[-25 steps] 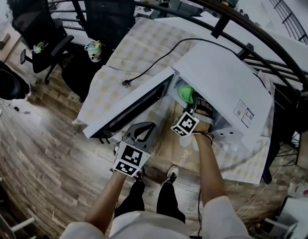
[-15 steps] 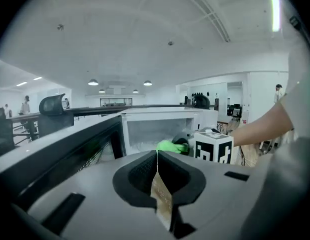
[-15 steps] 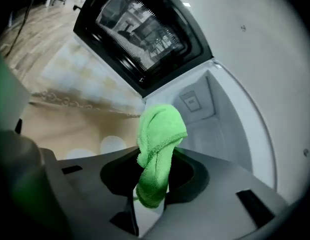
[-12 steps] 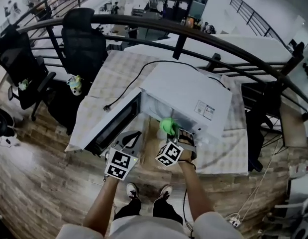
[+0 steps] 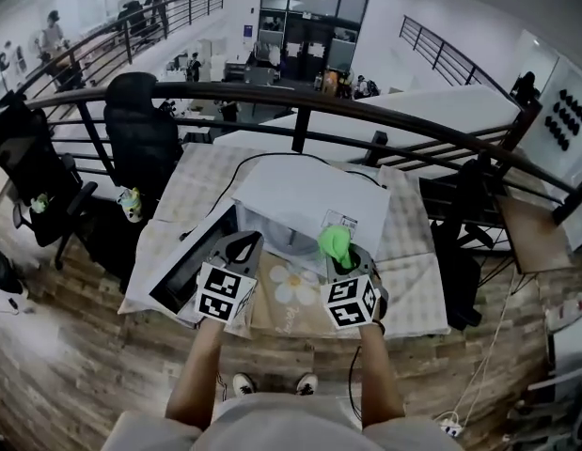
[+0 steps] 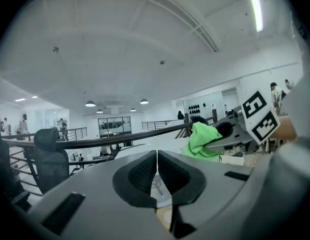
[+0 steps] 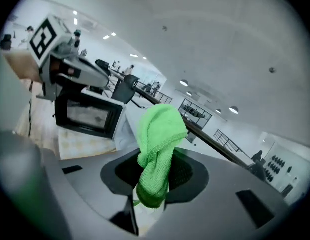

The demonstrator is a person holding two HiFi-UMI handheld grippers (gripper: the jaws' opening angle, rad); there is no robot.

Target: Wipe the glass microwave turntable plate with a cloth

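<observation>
My right gripper [image 5: 341,255] is shut on a bright green cloth [image 5: 335,241] and stands raised in front of the white microwave [image 5: 305,198]. In the right gripper view the cloth [image 7: 157,149] bunches up out of the closed jaws. My left gripper [image 5: 238,245] is shut with nothing in it, level with the right one, just in front of the open microwave door [image 5: 187,266]. In the left gripper view its pads [image 6: 144,173] meet, and the cloth [image 6: 201,140] shows to the right. The glass turntable plate is not in any view.
The microwave stands on a table with a checked cover [image 5: 408,289] and a daisy-print mat [image 5: 292,287]. A black power cord [image 5: 248,161] runs off behind. A dark curved railing [image 5: 300,103] crosses behind the table. Black office chairs [image 5: 140,139] stand at the left.
My right gripper has come out of the microwave cavity with the green cloth and risen. The left gripper has lifted too. The head view has pulled back and up.
</observation>
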